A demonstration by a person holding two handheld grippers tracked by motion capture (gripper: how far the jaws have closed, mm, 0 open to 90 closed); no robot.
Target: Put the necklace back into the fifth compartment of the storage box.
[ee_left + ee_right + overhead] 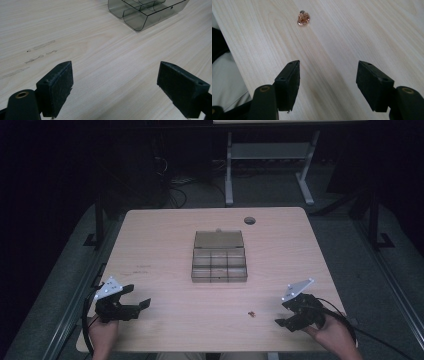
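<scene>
A clear smoky plastic compartment box sits open at the middle of the wooden table, its lid tilted back; its near corner appears at the top of the left gripper view. A small orange-pink gem-like piece lies near the front edge, ahead of the right jaws. My left gripper rests at the front left, open and empty. At the front right, my right gripper is open too, with bare wood between its jaws.
A round cable hole sits near the table's far edge. Faint scuff marks mark the wood left of the box. Beyond the table stand a white desk frame and cables on the dark floor. A trouser leg shows below the table edge.
</scene>
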